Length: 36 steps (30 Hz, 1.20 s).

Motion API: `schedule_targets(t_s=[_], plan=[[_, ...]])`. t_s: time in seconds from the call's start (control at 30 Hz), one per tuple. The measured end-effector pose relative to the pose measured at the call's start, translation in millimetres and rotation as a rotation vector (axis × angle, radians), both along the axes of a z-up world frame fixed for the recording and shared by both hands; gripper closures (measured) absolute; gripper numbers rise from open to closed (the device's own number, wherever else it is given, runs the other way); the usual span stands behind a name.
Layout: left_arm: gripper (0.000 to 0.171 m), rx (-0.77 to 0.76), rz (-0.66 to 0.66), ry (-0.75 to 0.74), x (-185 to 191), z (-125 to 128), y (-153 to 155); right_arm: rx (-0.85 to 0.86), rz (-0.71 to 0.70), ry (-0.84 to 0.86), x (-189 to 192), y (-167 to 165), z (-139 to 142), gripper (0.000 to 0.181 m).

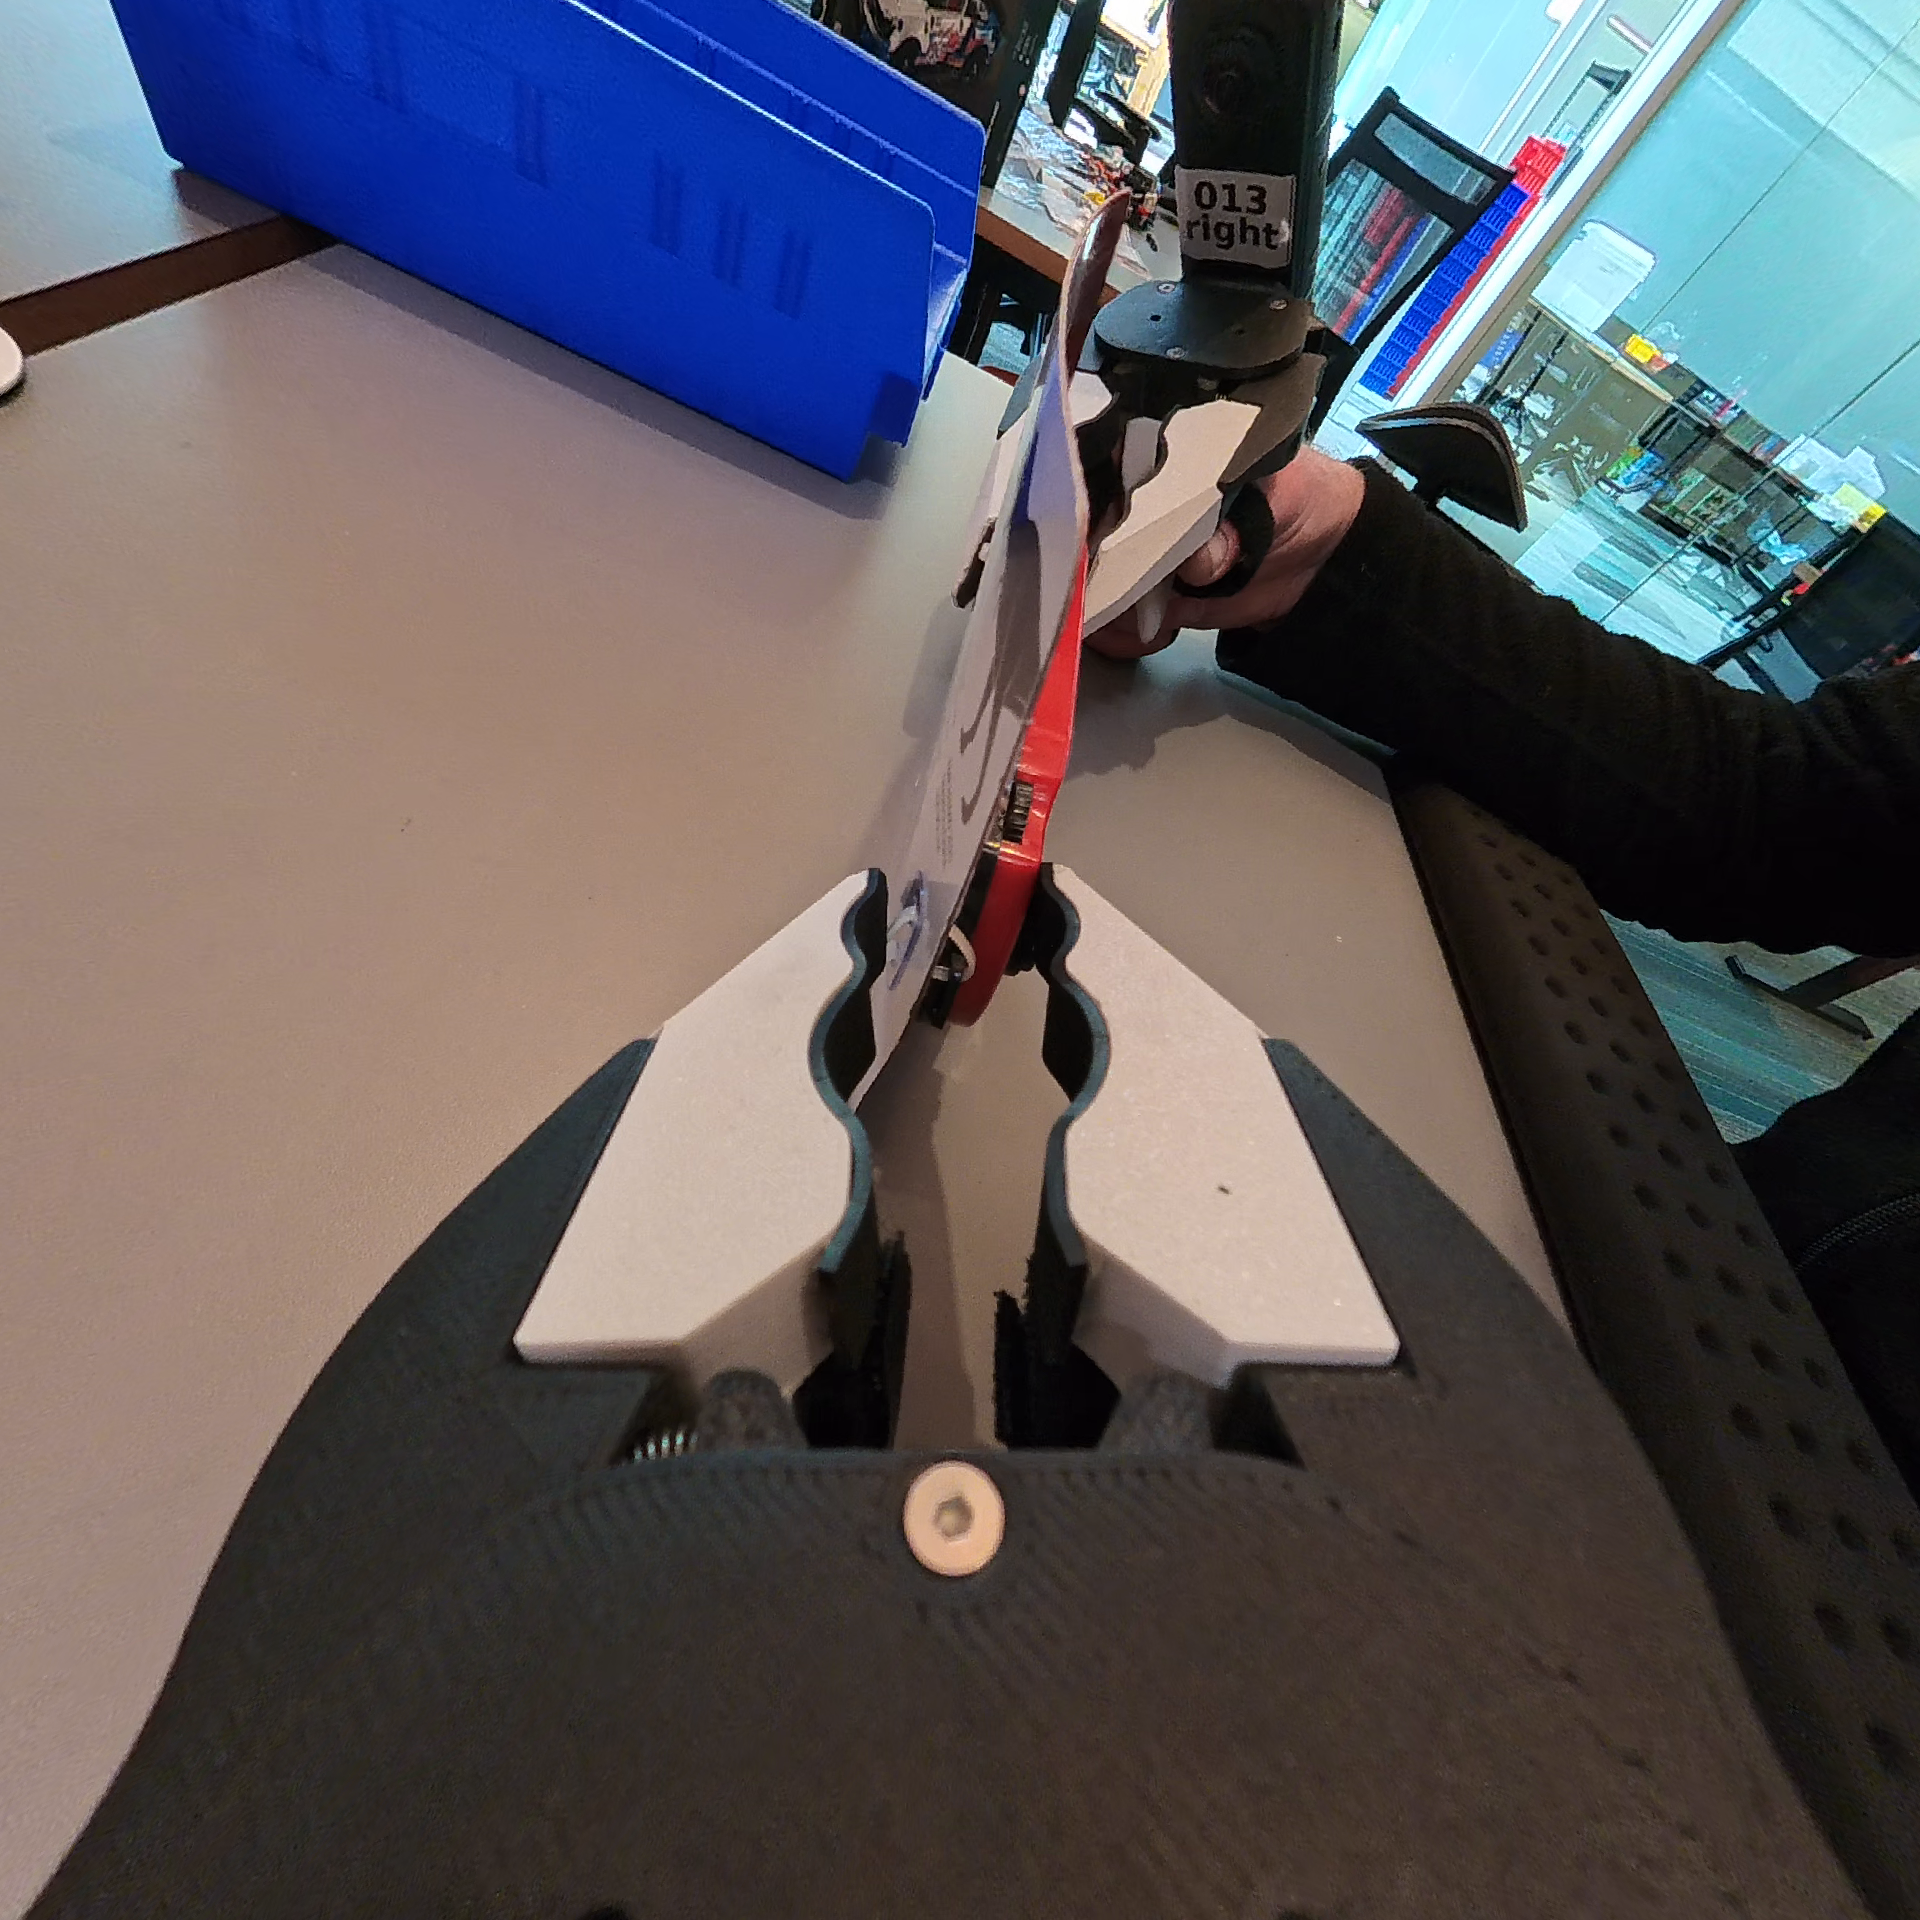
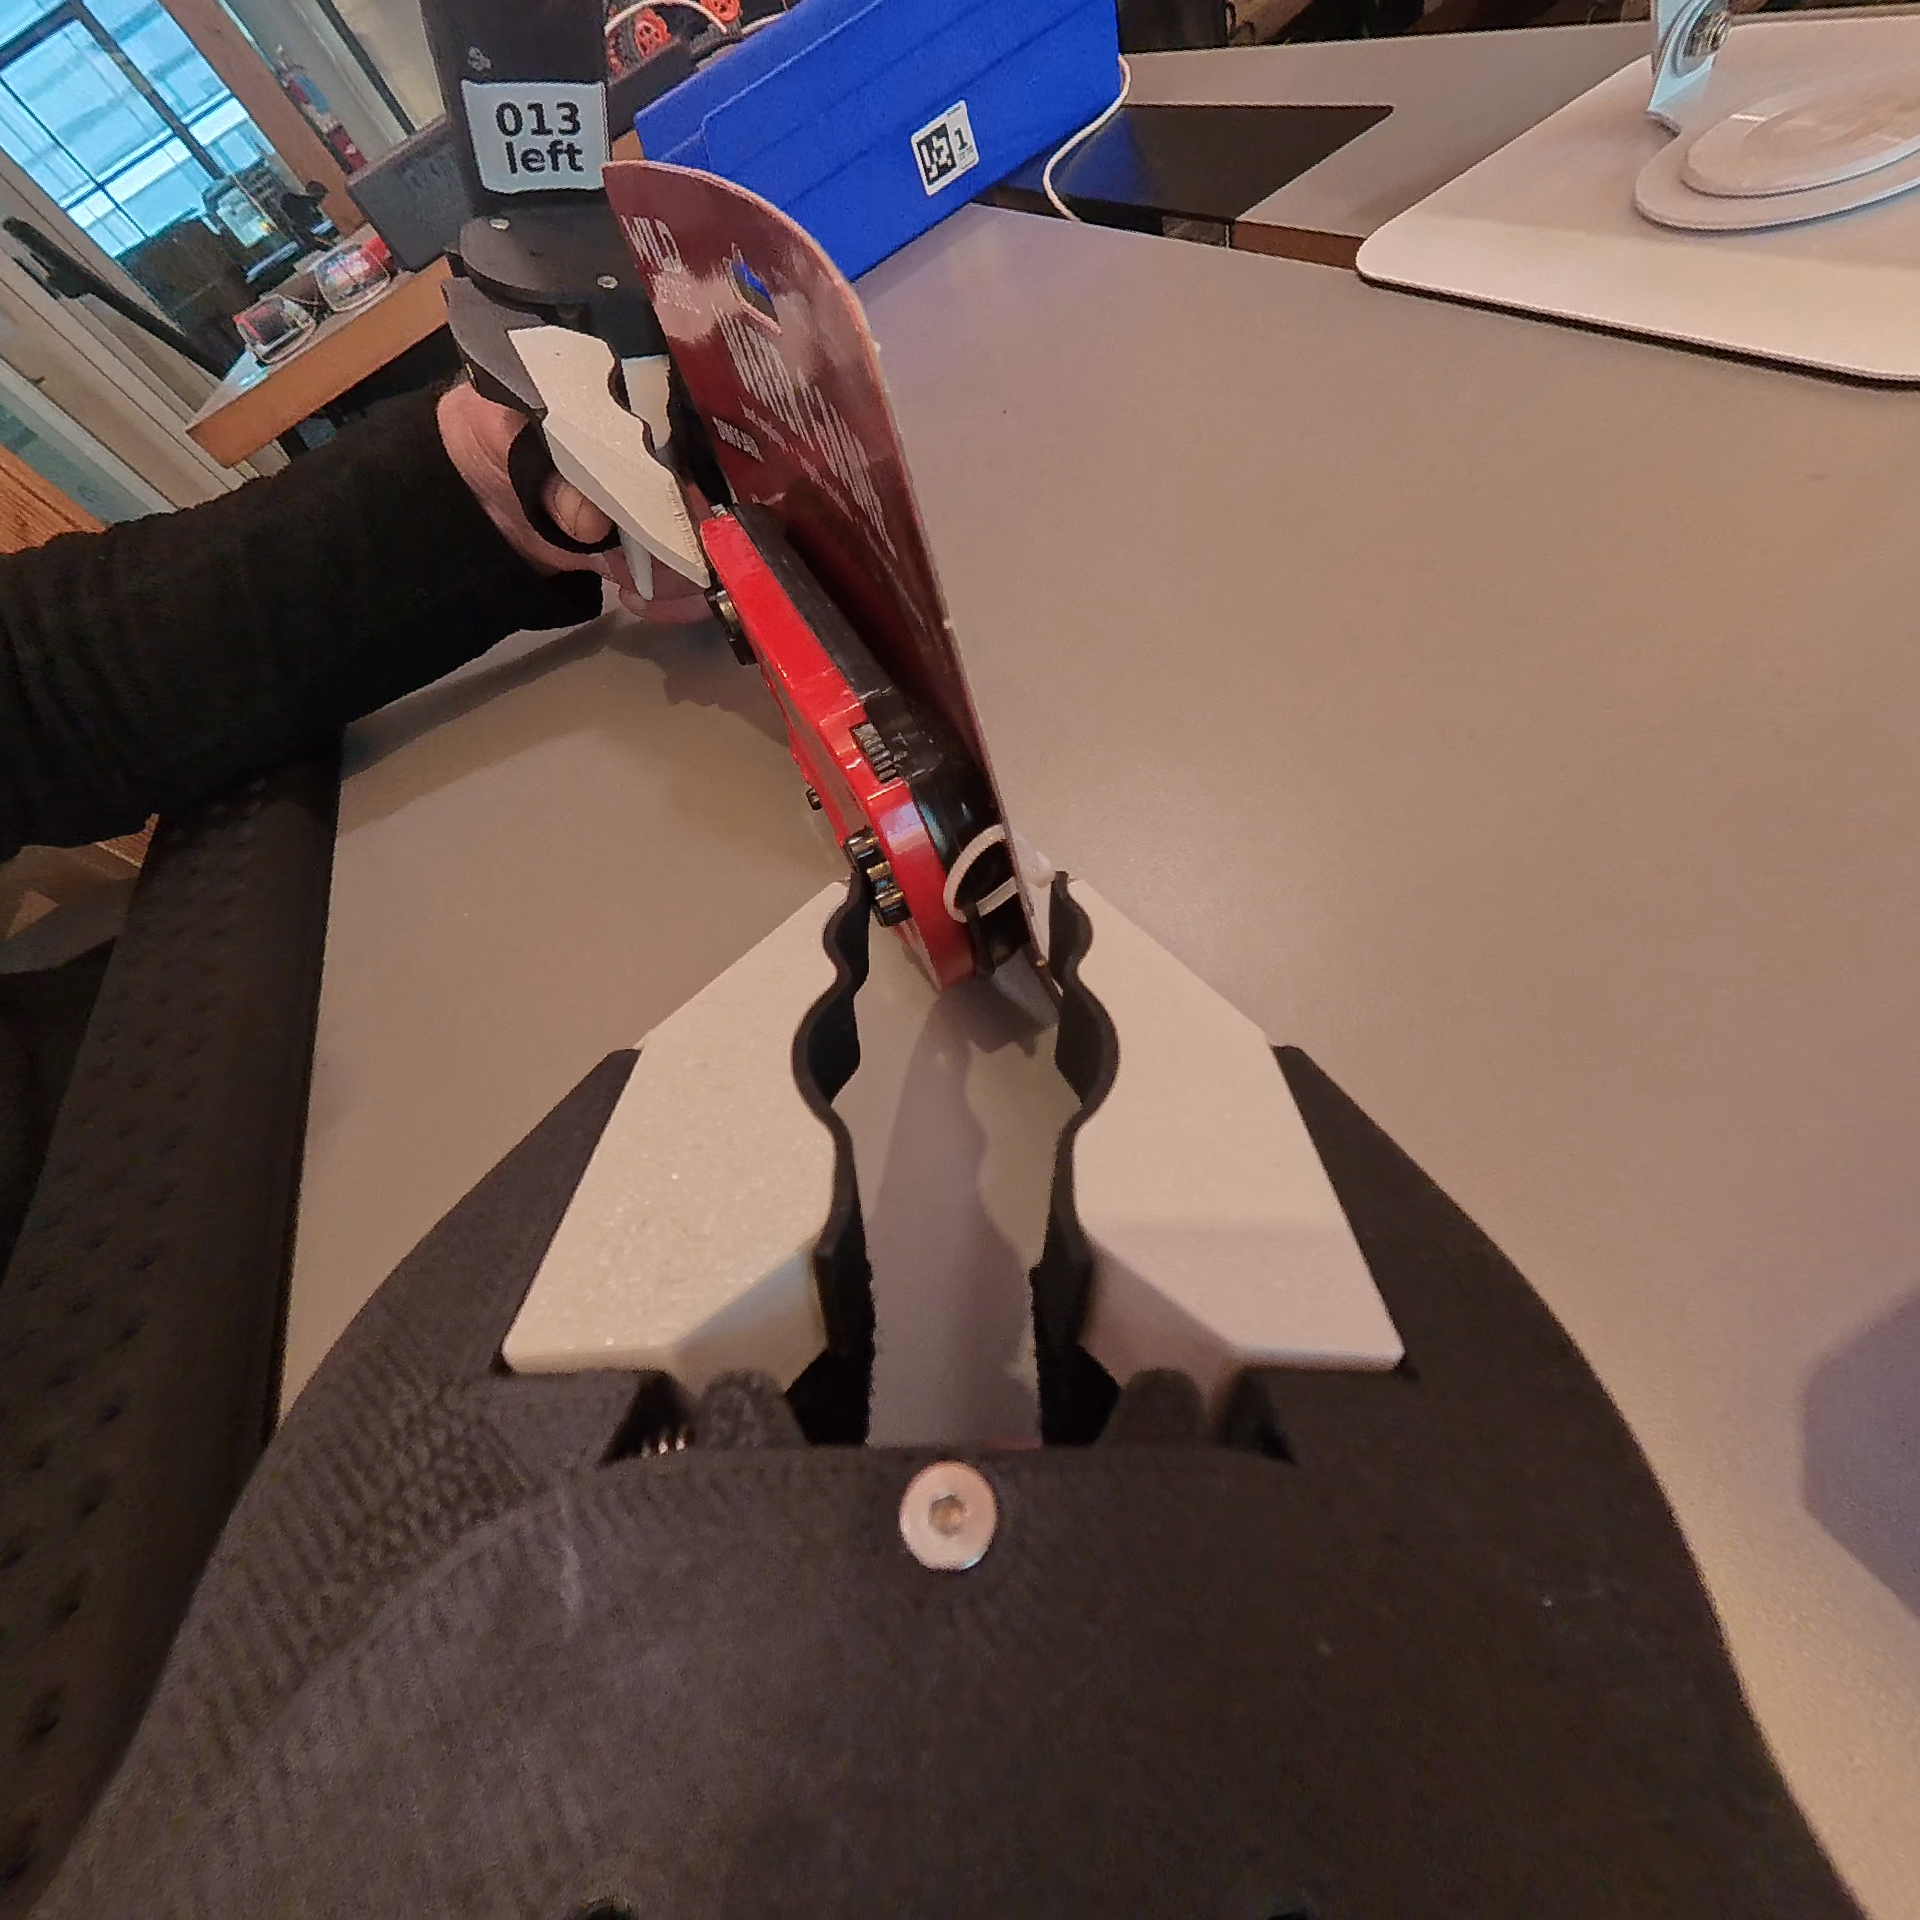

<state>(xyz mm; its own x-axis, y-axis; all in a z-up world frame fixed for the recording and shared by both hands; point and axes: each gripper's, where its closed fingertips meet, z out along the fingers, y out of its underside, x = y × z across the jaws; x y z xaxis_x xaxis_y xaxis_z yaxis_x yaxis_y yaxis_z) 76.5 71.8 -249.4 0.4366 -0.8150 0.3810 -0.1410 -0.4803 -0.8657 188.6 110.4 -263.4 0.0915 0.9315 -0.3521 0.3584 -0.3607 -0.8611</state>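
Left wrist view: the left gripper (image 1: pixel 961 940) has its fingers (image 1: pixel 769 1049) closed on one end of a red tool on a backing card (image 1: pixel 1023 727), which stands on edge, tilted, above the grey counter (image 1: pixel 468 675). The right gripper (image 2: pixel 951 935) pinches the opposite end the same way. Open counter lies to the left gripper's left up to a blue bin (image 1: pixel 582 197); to its right the counter edge and a black perforated chair (image 1: pixel 1621 1143) sit close by.
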Motion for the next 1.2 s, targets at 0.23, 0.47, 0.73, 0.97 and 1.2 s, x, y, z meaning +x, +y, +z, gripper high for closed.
schedule_targets(t_s=[0.23, 0.47, 0.73, 0.97, 1.2], plan=[[0.145, -0.001, 0.000, 0.000, 0, 0, 0, 0.005, -0.002, -0.002, 0, 0, 0, 0.148], [0.145, -0.020, 0.005, -0.014, -1, 0, 1, -0.022, -0.004, 0.002, 0, 0, 1, 0.150], [0.146, -0.068, 0.020, -0.028, -2, 0, 8, -0.113, -0.024, -0.005, -2, 3, 1, 0.157], [0.146, -0.076, 0.015, -0.038, -3, 0, 12, -0.125, -0.024, 0.003, -2, 4, 1, 0.156], [0.146, -0.076, 0.012, -0.038, -3, 0, 12, -0.126, -0.023, 0.005, -2, 3, 1, 0.155]])
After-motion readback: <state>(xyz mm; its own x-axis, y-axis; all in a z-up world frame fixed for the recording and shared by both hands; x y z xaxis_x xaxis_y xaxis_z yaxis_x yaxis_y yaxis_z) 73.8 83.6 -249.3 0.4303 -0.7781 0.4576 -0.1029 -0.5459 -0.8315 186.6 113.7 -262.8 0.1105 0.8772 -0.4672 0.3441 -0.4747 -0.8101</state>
